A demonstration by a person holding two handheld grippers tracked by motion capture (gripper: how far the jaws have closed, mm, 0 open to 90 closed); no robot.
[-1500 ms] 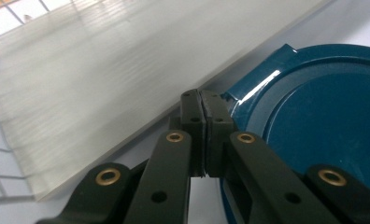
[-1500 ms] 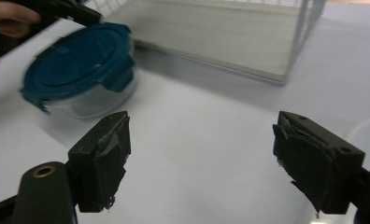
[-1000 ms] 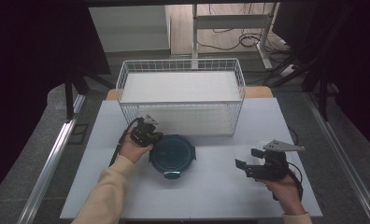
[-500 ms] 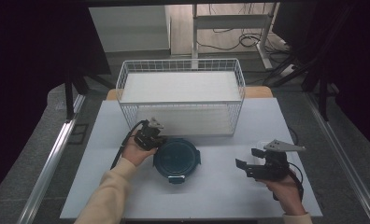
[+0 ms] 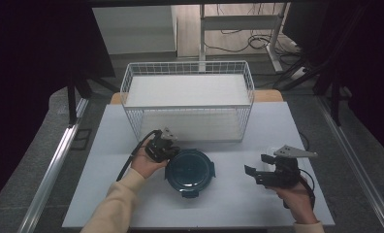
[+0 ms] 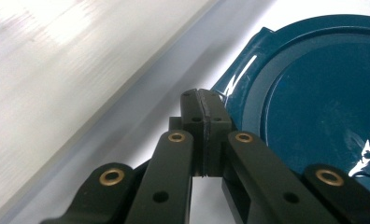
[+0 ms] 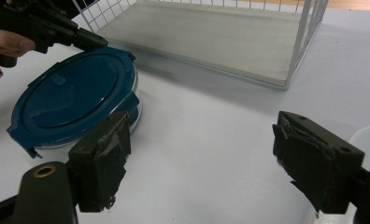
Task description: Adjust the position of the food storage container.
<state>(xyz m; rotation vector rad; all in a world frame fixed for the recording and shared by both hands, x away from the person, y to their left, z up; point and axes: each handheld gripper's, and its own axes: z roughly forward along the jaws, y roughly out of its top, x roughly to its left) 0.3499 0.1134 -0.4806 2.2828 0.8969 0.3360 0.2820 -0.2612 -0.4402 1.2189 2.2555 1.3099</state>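
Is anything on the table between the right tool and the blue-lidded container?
Nothing visible. Bare table lies between the open right tool and the container. The left tool, its jaws shut, is at the container's far rim, on the other side.

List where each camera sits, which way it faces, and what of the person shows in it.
High view: above the person's side, looking forward and down on the table, wire basket and round container; both forearms and hands show.
Left gripper view: rides the left gripper, jaws shut at the blue lid rim.
Right gripper view: rides the right gripper, jaws open, facing container and basket; the other hand shows top left.
All three share the container's blue lid.
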